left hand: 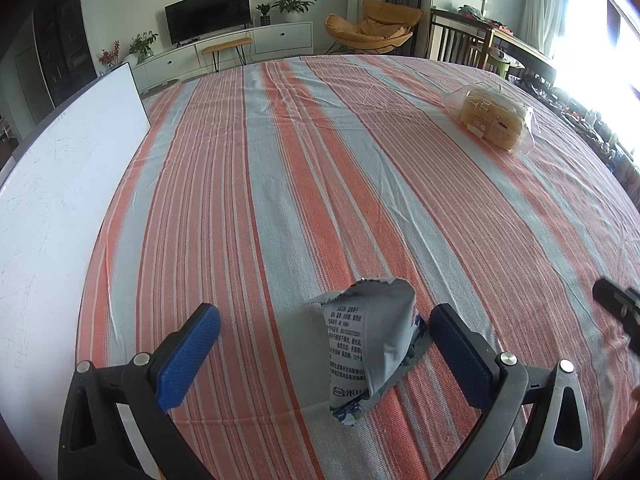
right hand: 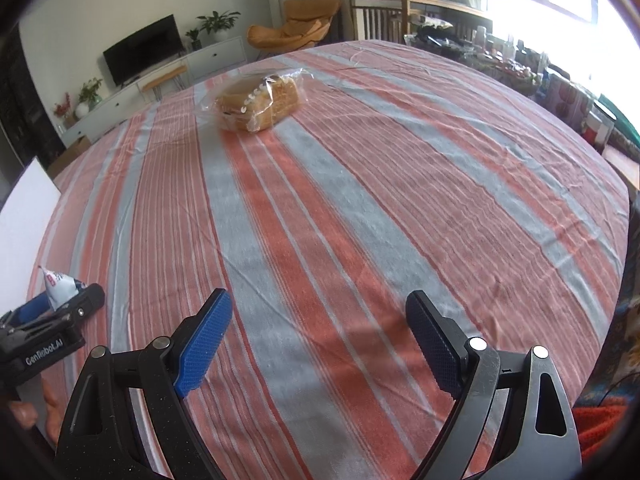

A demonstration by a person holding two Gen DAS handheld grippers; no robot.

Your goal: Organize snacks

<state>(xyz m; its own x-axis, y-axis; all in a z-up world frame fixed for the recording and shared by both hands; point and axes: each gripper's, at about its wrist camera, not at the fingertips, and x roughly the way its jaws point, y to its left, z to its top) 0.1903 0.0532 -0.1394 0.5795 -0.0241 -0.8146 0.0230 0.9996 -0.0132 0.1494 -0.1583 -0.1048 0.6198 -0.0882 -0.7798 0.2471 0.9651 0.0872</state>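
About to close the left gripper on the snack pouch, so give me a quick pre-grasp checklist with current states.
1. Left gripper open wide enough: ok, both pads stand apart.
2. Pouch between the left fingers: ok, though it sits nearer the right pad than the left one.
3. Pouch contact: cannot tell whether it touches the right pad.
4. Pouch standing, torn top up: ok, it leans a little.
5. Right gripper clear of the grasp: ok, it is open, empty and off to the side.
6. Bread bag out of the way: ok, it lies far across the cloth.
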